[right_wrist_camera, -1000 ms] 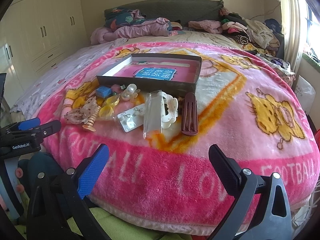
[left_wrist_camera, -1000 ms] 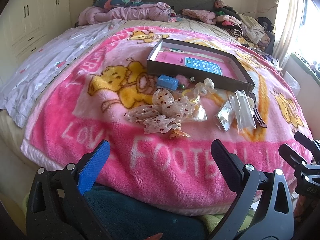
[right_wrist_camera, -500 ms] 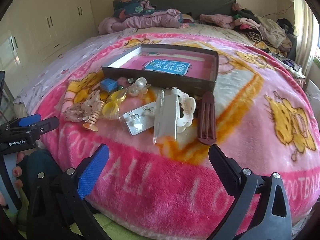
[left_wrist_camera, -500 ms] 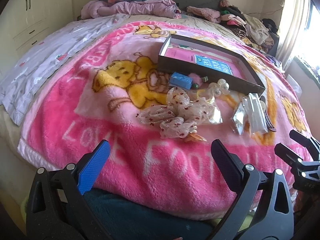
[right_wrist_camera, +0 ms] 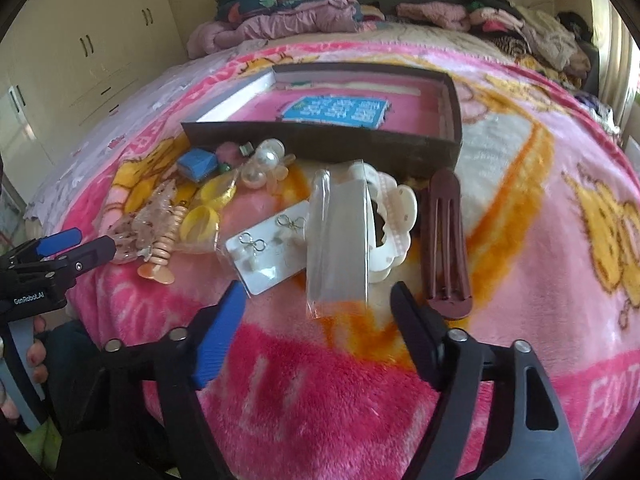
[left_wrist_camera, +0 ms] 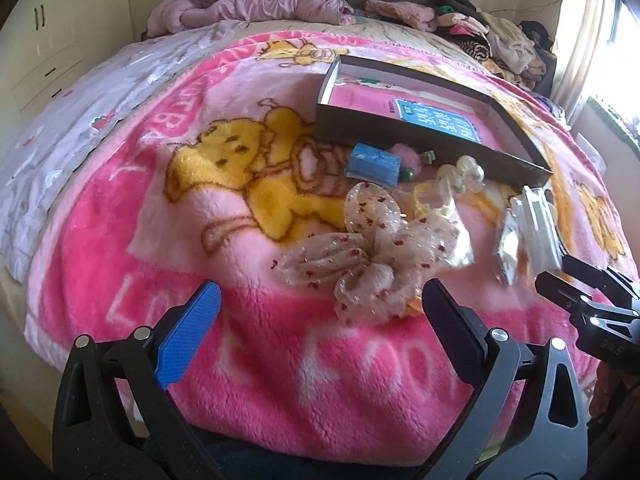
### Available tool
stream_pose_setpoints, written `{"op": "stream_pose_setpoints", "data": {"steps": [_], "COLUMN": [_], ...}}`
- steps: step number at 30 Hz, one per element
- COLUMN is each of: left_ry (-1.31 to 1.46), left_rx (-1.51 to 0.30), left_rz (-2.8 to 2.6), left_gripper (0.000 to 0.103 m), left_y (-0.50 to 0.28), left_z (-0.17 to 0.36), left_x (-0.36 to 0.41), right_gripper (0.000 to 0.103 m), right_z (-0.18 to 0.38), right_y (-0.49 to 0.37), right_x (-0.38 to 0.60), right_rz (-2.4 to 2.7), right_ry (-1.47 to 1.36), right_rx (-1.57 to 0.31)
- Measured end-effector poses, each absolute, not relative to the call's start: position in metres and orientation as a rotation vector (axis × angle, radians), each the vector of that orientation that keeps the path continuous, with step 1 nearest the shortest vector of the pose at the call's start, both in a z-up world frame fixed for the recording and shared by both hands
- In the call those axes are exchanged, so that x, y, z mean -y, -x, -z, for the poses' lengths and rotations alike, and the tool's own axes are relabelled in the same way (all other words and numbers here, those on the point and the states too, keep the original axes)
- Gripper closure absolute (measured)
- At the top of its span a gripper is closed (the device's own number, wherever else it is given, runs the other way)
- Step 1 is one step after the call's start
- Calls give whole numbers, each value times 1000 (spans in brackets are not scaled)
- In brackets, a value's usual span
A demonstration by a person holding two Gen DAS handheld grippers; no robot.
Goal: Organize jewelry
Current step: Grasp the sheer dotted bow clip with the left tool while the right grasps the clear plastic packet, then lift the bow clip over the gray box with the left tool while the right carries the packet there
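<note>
Hair clips and jewelry lie in a heap on the pink blanket, in front of an open dark box point(right_wrist_camera: 320, 146) with a pink floor. My right gripper point(right_wrist_camera: 319, 290) hovers just short of a clear plastic packet point(right_wrist_camera: 338, 240). Its jaws are closing and touch nothing. Beside the packet are an earring card point(right_wrist_camera: 272, 248), a white claw clip point(right_wrist_camera: 394, 216) and a brown hair clip point(right_wrist_camera: 446, 240). My left gripper point(left_wrist_camera: 320, 292) is open, close in front of a sheer spotted bow clip point(left_wrist_camera: 372, 256). A small blue box point(left_wrist_camera: 374, 164) sits by the dark box point(left_wrist_camera: 420, 136).
Pearl clips point(right_wrist_camera: 262, 162), bagged yellow rings point(right_wrist_camera: 204, 216) and an orange spiral clip point(right_wrist_camera: 160, 256) lie left of the packet. Piled clothes point(left_wrist_camera: 260, 4) line the headboard. Wardrobes point(right_wrist_camera: 92, 52) stand at the left. The bed's near edge is under both grippers.
Both grippers have come forward and lower toward the heap, which now looks larger. The right jaws have narrowed. The left jaws stay wide.
</note>
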State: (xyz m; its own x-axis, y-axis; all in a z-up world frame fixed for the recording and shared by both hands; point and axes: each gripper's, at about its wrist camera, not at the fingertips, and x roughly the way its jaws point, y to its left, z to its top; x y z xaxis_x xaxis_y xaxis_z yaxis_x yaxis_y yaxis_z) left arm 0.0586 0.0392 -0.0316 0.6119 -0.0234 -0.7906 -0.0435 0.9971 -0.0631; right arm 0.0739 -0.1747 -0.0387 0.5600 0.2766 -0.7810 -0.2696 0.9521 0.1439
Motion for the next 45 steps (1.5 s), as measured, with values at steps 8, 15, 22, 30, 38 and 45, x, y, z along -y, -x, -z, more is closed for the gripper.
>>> {"op": "stream_pose_setpoints", "data": {"steps": [8,15,22,30,38,45], "left_ry": [88,113,142,139,133,122], "left_rx": [-941,-957,-933,-908,-888,-871], "left_rz": [73,161,233,215,206,210], "left_gripper": [23,50,86,90,90,93], "left_y": [-74,-87,-91,-87,-94,-116], "left_z": [40,46,40,28,13,1], "left_x": [-35,-31,-29,-38,-41,-36], "right_gripper": [72,72,74,76,76,76], "right_z": [50,46,39,30,16,1], "right_y": [-87,-85,-82,-78,-81,-92], "right_x": [176,178,180,182,188,191], "right_rz": [-352,-386,-406,-418,-409,-404], "right_ry": [-65,-88,-80,-71,-73,-51], "right_rx": [-955,-929,-898,-860,-821,-778]}}
